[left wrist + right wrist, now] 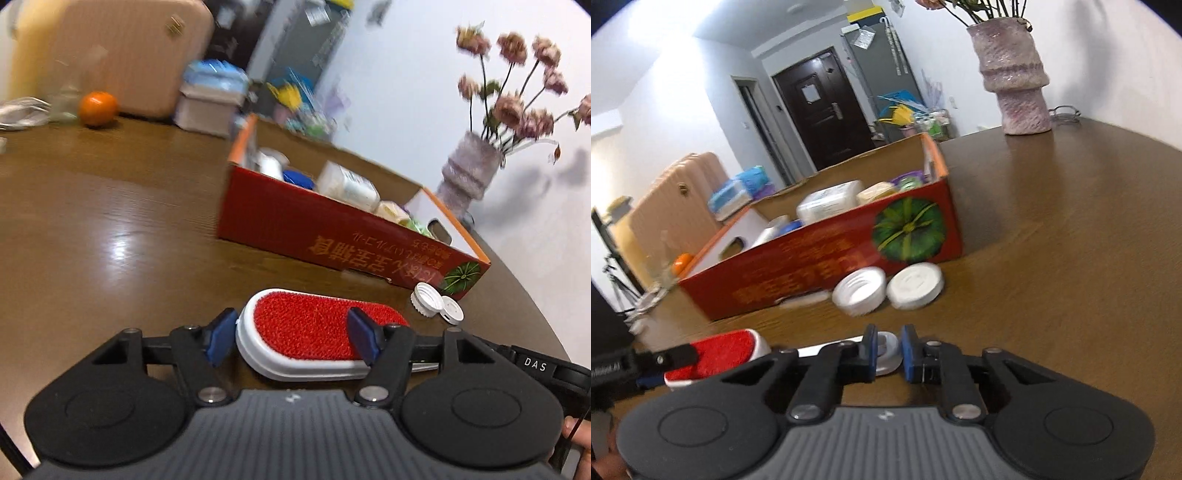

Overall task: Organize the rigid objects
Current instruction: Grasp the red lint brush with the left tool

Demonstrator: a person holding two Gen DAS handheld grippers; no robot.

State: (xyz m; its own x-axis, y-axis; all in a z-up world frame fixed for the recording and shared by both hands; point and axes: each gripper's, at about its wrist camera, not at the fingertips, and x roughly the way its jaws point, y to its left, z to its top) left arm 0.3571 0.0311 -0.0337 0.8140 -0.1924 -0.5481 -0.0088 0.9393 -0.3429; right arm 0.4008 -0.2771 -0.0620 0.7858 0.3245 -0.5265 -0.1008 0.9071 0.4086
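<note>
A lint brush [306, 325] with a red pile face and a white body lies on the brown table in front of the red cardboard box [314, 229]. My left gripper [291, 326] straddles its head, blue pads against both sides, and seems shut on it. In the right wrist view my right gripper [888, 349] is shut on a white ring-shaped piece [886, 354], apparently the end of the brush's white handle. The red brush head [716, 356] shows at the left there, under the left gripper's finger. Two white screw caps [858, 291] [914, 286] lie against the box front.
The box [820, 269] holds several bottles and packs. A pink vase [1015, 81] with dried flowers stands at the table's far side. An orange [98, 108] and a beige suitcase [122, 55] are at the far left. The caps [437, 304] lie just right of the brush.
</note>
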